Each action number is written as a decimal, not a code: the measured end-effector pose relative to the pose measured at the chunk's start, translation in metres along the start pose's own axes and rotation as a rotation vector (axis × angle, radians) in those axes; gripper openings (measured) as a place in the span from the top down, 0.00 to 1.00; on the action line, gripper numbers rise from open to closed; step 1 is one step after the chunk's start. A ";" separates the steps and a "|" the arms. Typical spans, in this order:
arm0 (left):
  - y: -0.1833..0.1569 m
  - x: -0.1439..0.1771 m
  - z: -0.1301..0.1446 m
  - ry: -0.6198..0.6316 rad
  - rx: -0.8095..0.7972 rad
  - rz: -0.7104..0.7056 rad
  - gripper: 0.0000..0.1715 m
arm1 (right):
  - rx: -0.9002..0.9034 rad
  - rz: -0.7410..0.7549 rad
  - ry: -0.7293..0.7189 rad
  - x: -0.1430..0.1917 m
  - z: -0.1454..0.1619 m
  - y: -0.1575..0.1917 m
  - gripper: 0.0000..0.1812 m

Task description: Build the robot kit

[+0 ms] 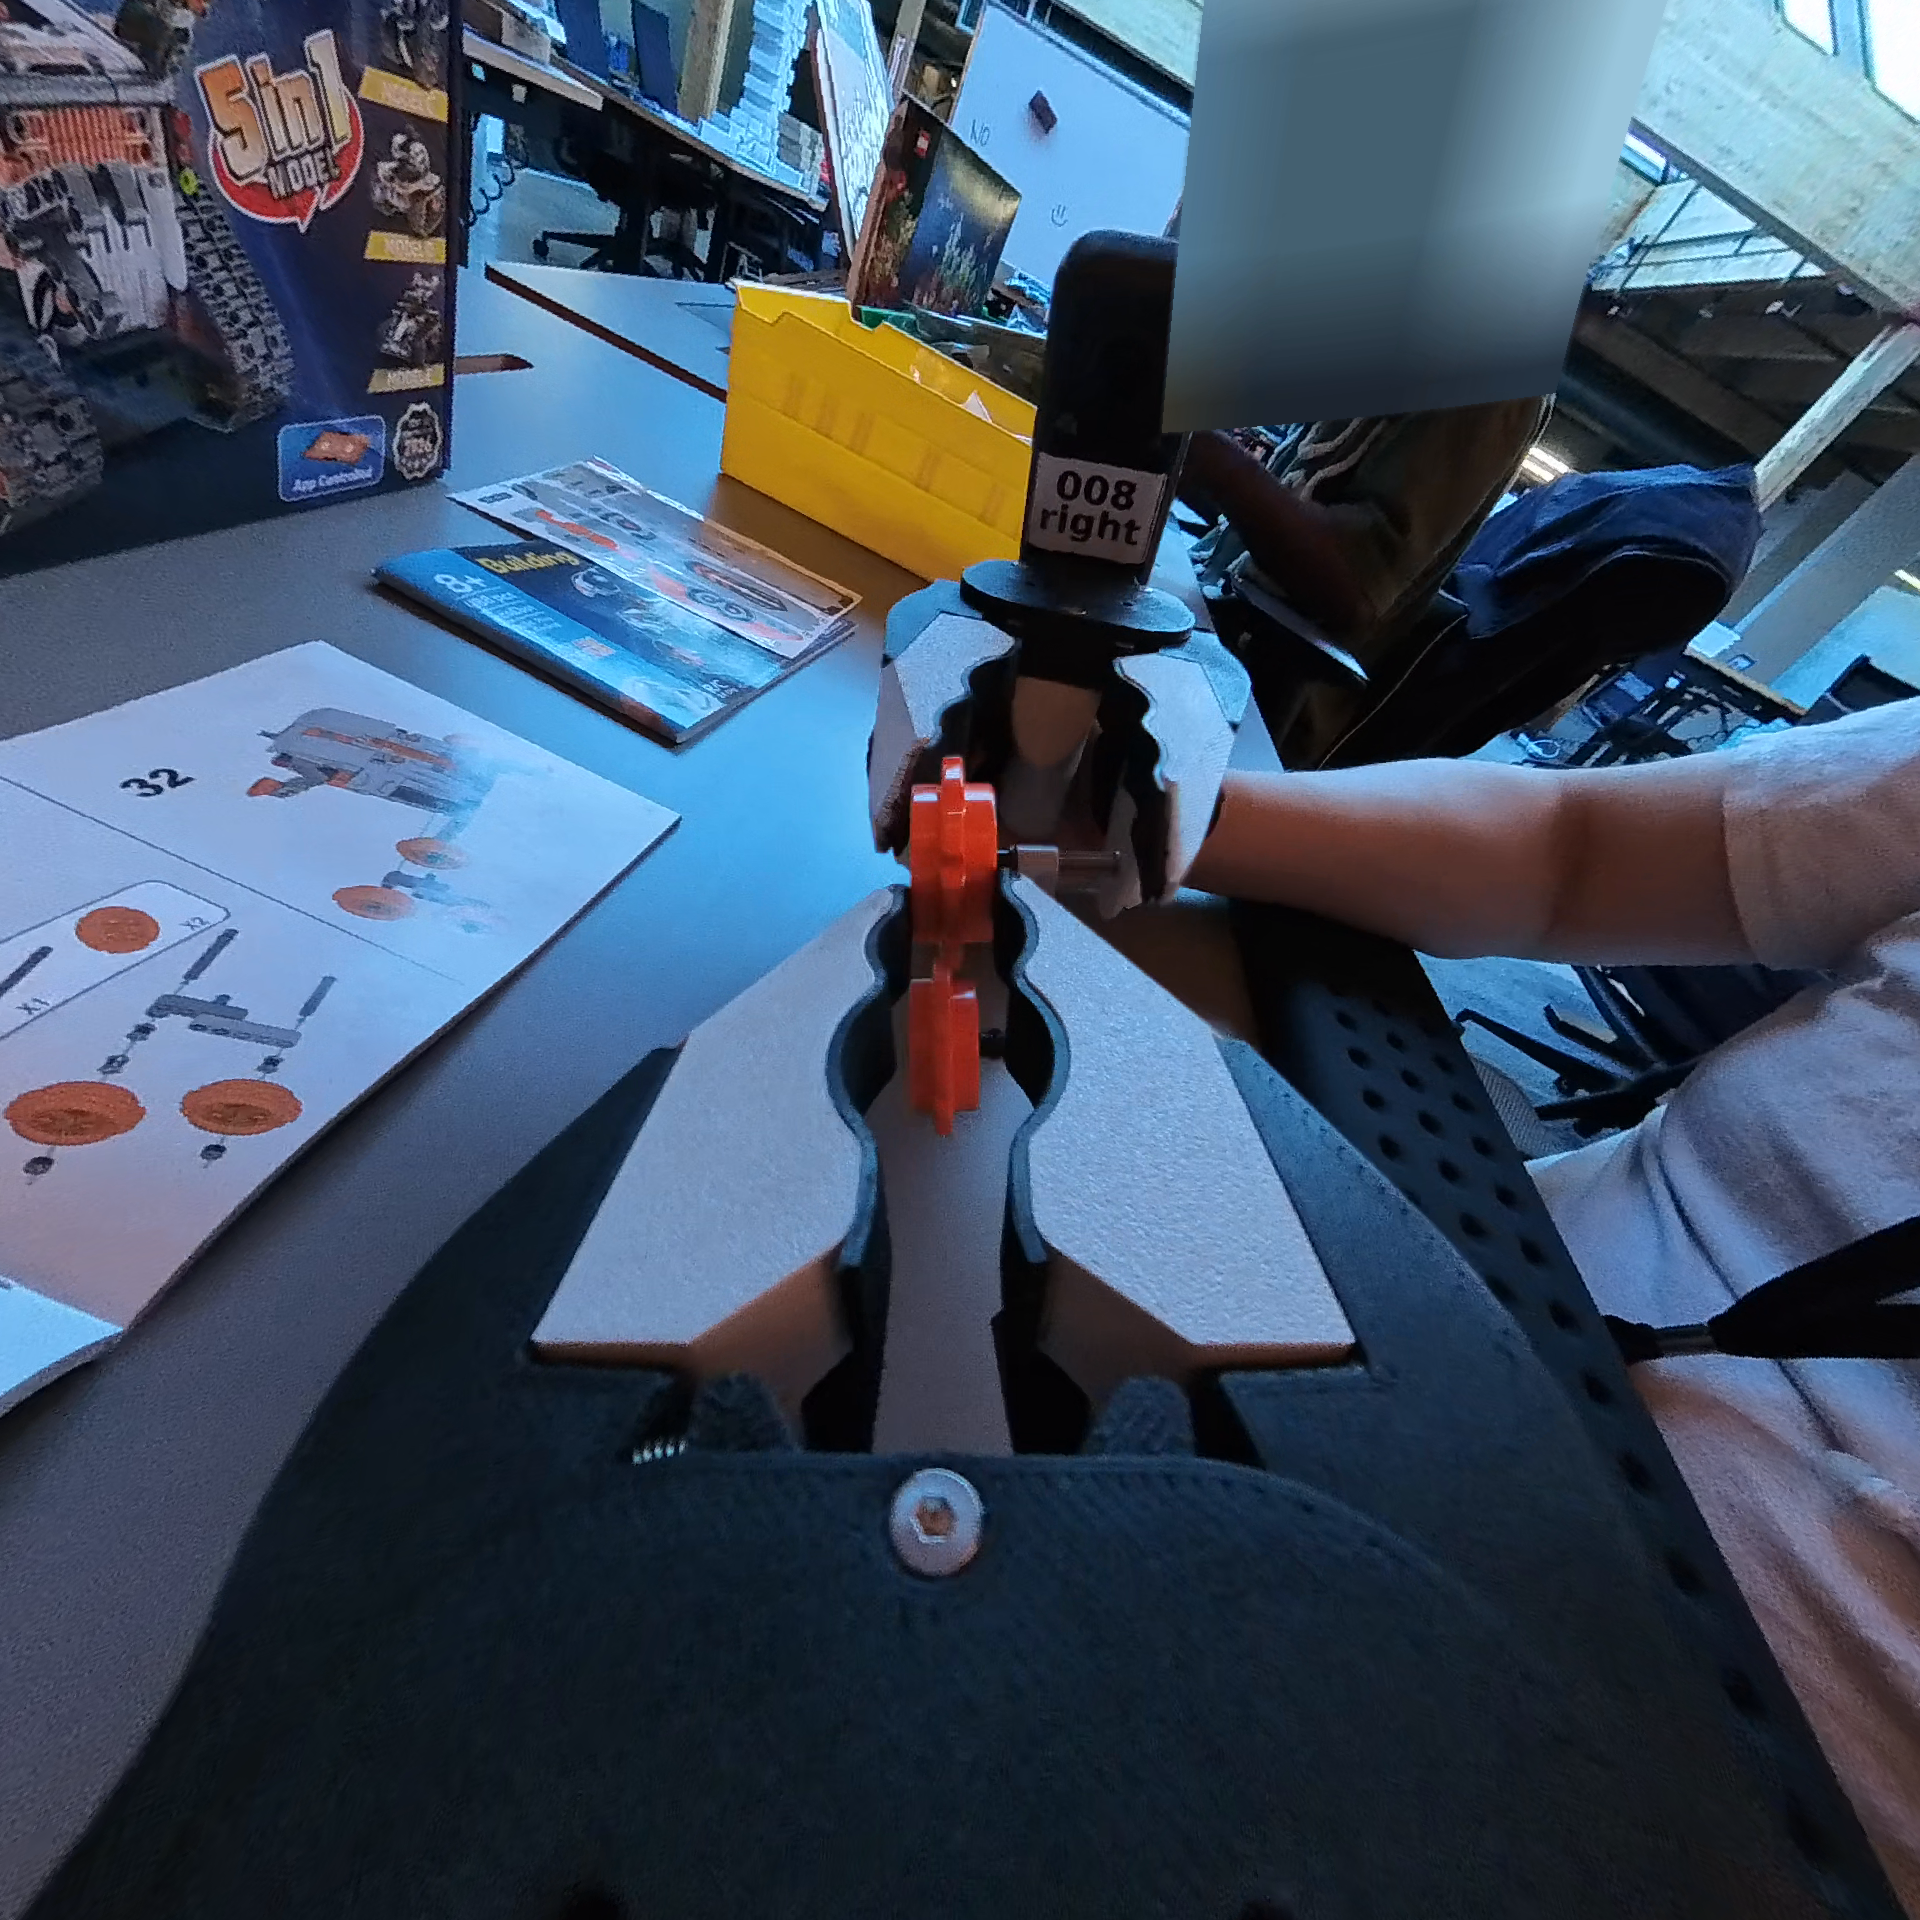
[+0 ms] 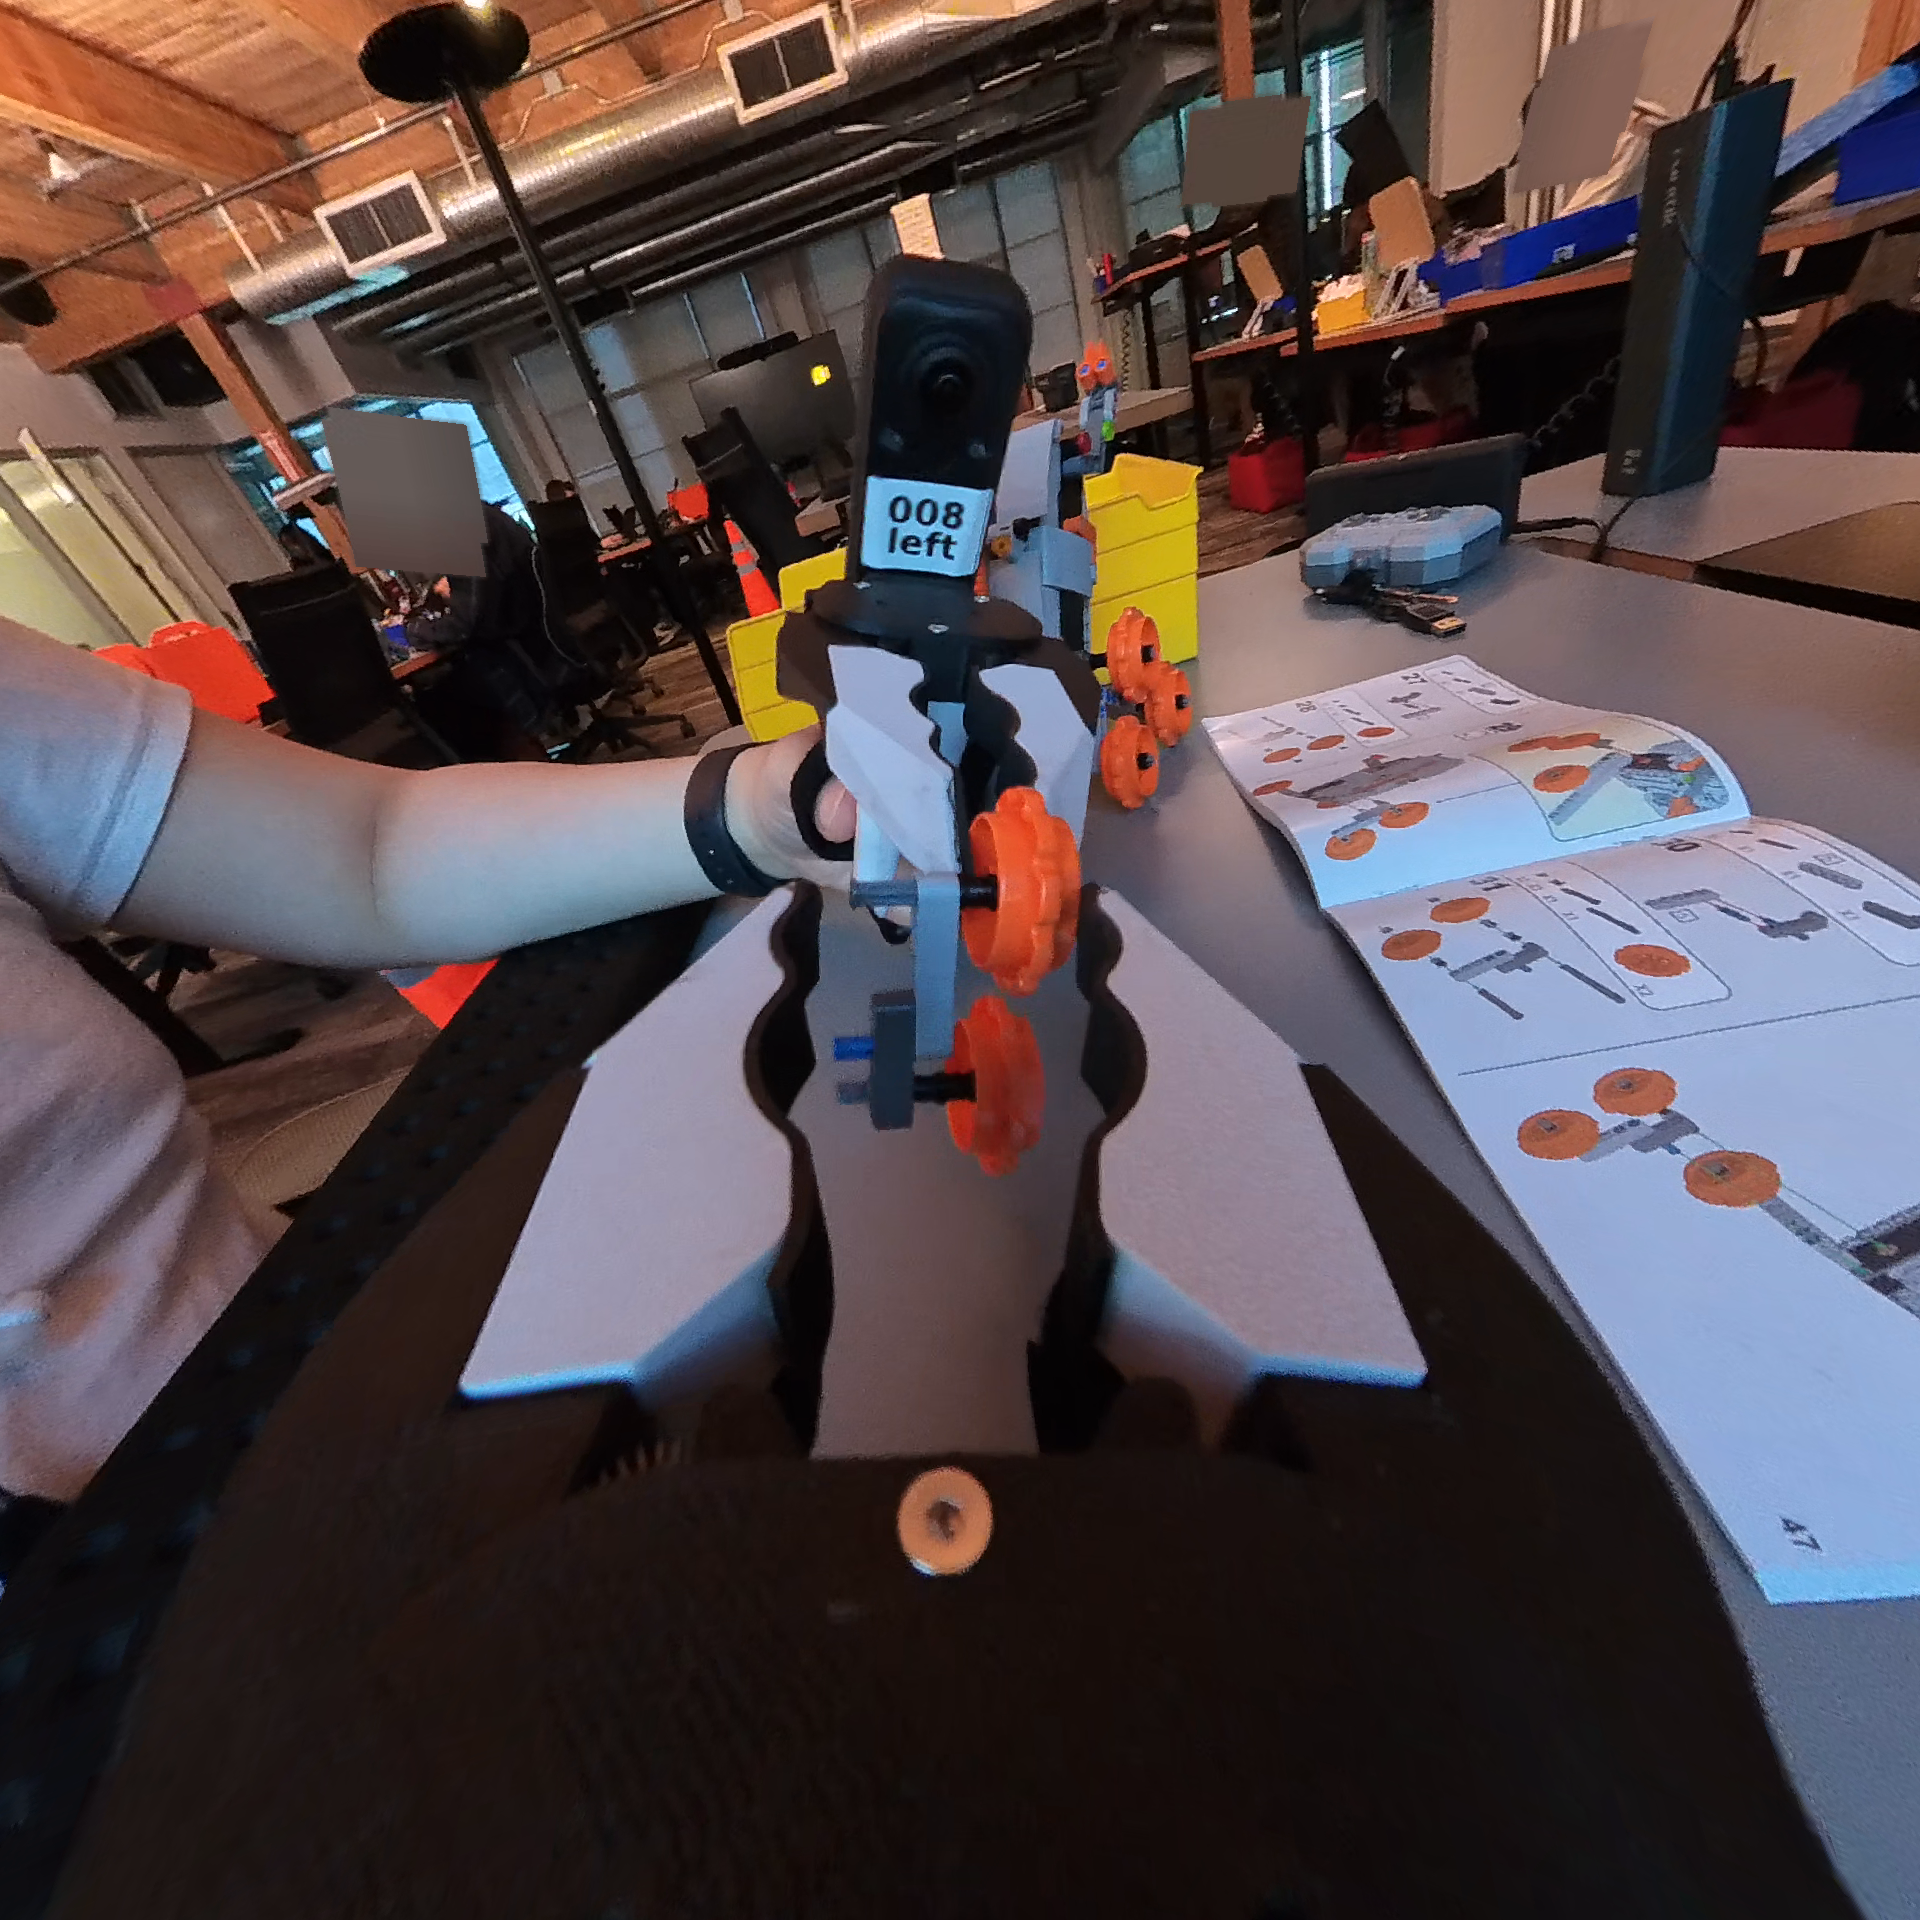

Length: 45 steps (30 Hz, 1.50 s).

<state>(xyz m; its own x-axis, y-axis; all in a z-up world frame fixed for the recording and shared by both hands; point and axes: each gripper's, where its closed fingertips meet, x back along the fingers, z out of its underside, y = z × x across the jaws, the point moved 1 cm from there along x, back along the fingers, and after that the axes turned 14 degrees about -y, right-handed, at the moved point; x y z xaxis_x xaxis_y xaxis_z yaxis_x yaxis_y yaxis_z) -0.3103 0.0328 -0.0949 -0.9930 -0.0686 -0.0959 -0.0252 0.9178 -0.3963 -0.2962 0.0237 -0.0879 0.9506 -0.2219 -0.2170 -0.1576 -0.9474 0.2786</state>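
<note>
Orange-wheeled grey brick assembly spans both tools, two wheels showing.

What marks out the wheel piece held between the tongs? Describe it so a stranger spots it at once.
Over the grey table, beside the open booklet, the left tongs hold the wheel piece in the air. It is a short grey beam with two orange wheels; the model by the yellow bin stands on the table and shows three.

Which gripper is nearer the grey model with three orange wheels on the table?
Left. The left gripper is just in front of the grey model, partly hiding it; the right gripper faces both from farther back.
</note>
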 end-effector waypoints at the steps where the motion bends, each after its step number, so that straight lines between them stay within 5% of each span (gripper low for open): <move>1: 0.000 0.000 0.000 0.003 -0.003 -0.003 0.93 | -0.014 0.007 -0.010 0.000 -0.001 -0.001 0.73; 16: -0.005 -0.002 -0.001 -0.018 0.093 0.034 0.92 | 0.076 0.021 0.046 0.001 -0.002 0.001 0.76; 19: -0.019 -0.002 -0.010 -0.072 0.180 0.141 0.73 | 0.070 0.037 0.022 0.003 -0.006 -0.001 0.76; 23: -0.019 -0.010 -0.001 -0.030 -0.002 0.073 0.64 | 0.126 0.082 0.038 0.006 -0.006 -0.006 0.77; 33: -0.018 -0.016 -0.001 -0.028 -0.196 -0.022 0.72 | 0.219 0.085 0.026 0.009 -0.009 -0.002 0.77; 45: -0.021 -0.018 0.002 -0.045 -0.169 -0.008 0.72 | 0.248 0.084 0.028 0.012 -0.009 0.001 0.77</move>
<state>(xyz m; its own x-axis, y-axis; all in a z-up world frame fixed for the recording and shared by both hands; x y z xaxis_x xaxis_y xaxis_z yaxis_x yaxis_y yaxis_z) -0.2918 0.0138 -0.0869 -0.9867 -0.0904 -0.1351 -0.0563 0.9696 -0.2380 -0.2820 0.0225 -0.0816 0.9380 -0.2990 -0.1755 -0.2937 -0.9543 0.0560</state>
